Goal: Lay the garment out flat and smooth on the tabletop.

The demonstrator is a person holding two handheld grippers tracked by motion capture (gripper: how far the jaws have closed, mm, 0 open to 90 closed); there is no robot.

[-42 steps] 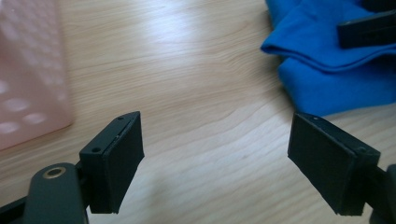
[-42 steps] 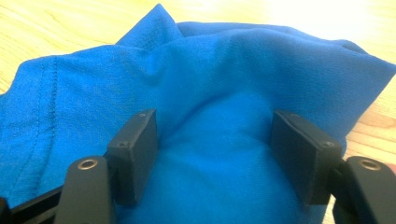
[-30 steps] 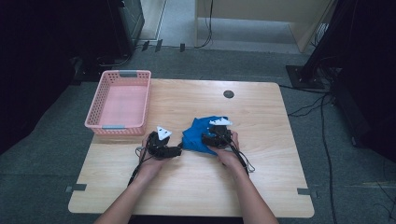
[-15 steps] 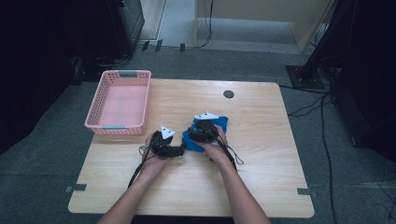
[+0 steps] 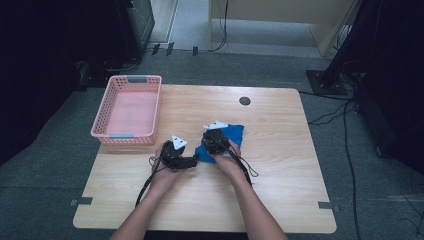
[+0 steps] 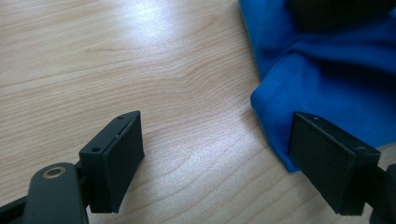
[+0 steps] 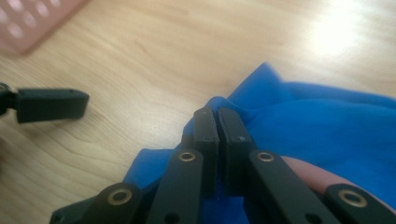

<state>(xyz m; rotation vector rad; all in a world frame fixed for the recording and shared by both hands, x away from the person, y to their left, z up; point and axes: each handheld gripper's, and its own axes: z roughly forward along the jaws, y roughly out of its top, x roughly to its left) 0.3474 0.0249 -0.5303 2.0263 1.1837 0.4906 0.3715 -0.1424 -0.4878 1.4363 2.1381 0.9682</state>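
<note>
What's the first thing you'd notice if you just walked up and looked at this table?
The bright blue cloth in the middle of the wooden table jumps out first, with the right gripper pinched shut on a fold of it. Just beside it, the left gripper waits wide open at the cloth's edge. A pink basket sits at the table's far left corner.
</note>
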